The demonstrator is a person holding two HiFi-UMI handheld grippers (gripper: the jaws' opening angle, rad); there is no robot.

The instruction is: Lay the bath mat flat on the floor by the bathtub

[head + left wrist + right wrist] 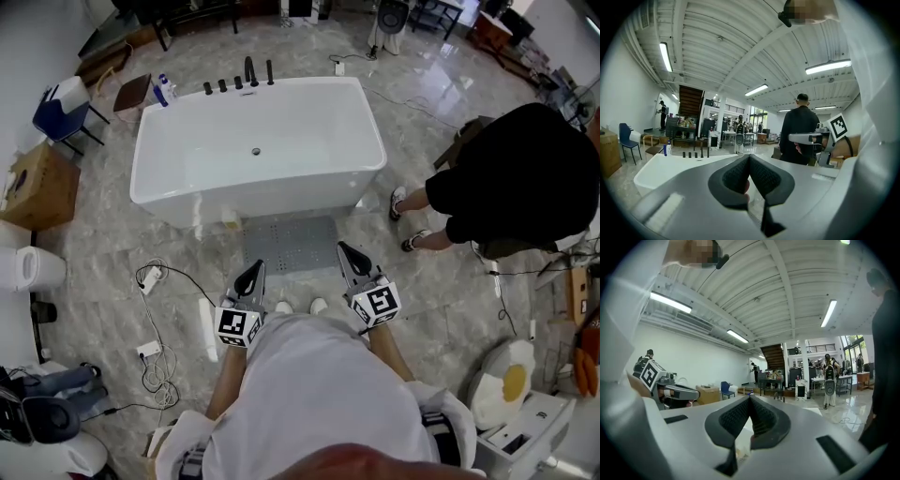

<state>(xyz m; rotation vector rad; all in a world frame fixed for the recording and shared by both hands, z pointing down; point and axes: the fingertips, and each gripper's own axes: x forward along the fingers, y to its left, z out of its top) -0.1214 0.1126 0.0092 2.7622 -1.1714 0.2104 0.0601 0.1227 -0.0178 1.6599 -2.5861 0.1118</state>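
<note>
The grey bath mat (291, 244) lies flat on the marble floor against the near side of the white bathtub (262, 192). Both grippers hover above the mat's near edge, held close to the wearer's body. The left gripper (255, 268) is shut with nothing between its jaws, and the right gripper (343, 249) is shut and empty too. In the left gripper view the closed jaws (749, 157) point level across the room, with the bathtub (661, 166) beyond and the right gripper (806, 137) to the side. In the right gripper view the jaws (750, 397) are also closed.
A person in black (525, 178) stands right of the tub. Cables and a power strip (150, 277) lie on the floor at left. A cardboard box (37, 187) and a blue chair (61, 108) stand at far left, and a toilet (511, 384) at lower right.
</note>
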